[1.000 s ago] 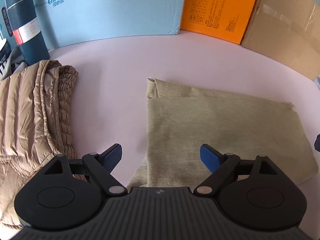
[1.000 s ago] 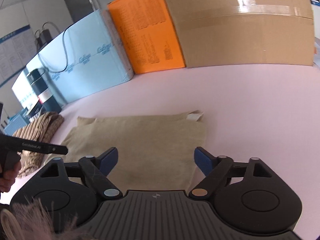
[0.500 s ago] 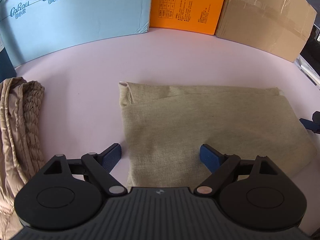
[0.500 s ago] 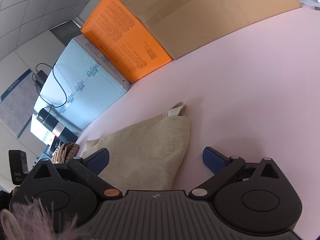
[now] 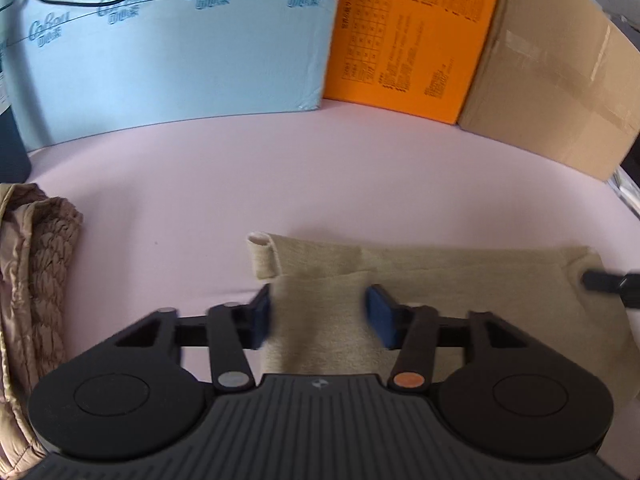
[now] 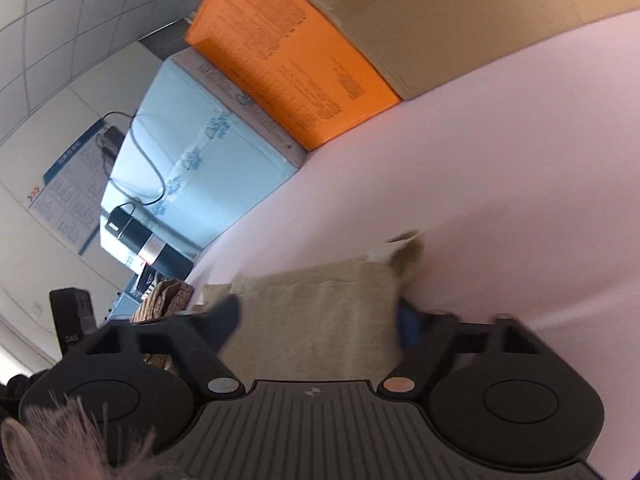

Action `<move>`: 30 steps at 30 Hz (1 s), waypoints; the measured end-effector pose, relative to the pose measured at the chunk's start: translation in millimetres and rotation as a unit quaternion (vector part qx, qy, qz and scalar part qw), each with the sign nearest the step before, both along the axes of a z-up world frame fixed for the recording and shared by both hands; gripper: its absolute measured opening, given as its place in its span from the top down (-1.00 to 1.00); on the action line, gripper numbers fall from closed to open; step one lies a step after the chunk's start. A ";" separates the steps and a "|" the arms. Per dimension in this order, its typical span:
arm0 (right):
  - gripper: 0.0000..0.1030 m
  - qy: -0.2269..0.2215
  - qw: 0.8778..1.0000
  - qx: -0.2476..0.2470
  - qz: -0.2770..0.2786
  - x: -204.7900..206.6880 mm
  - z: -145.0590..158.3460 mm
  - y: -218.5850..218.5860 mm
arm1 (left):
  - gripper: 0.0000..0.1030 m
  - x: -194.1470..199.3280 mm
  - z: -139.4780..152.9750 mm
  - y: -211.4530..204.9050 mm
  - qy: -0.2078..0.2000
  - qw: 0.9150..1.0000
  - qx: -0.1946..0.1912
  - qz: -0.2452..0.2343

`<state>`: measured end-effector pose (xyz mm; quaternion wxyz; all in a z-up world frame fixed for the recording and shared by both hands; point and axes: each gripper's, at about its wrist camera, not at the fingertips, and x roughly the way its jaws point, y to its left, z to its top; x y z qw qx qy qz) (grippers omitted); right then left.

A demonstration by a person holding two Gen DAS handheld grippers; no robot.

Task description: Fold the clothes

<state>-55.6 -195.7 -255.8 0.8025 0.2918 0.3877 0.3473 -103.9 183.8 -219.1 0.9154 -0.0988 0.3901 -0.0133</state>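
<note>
Blue box [image 5: 172, 52], orange box [image 5: 408, 36] and cardboard box [image 5: 556, 80] stand behind the garment [image 5: 460, 280].

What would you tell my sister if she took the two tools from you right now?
Left tool: open, astride the left end of the beige knit garment, not yet closed on it.
Right tool: open, astride the garment's right end, near the corner with the white label.
The garment lies folded flat on the pink table. The tan quilted jacket sits bunched at the left, untouched.
Left to do: probably close both tools, fold the garment again, then take the jacket.
</note>
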 end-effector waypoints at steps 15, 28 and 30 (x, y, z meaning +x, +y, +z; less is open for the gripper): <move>0.82 -0.011 0.973 0.180 0.146 -4.4 93.2 78.3 | 0.76 -132.7 114.4 38.5 -0.147 0.980 0.063 0.121; 0.74 0.052 0.957 0.079 0.273 51.9 58.1 321.7 | 0.53 -162.4 81.5 189.9 0.025 0.915 0.101 0.389; 0.26 -0.002 0.972 -0.048 0.232 45.4 55.6 338.8 | 0.11 -159.0 73.3 192.8 0.061 0.896 0.095 0.429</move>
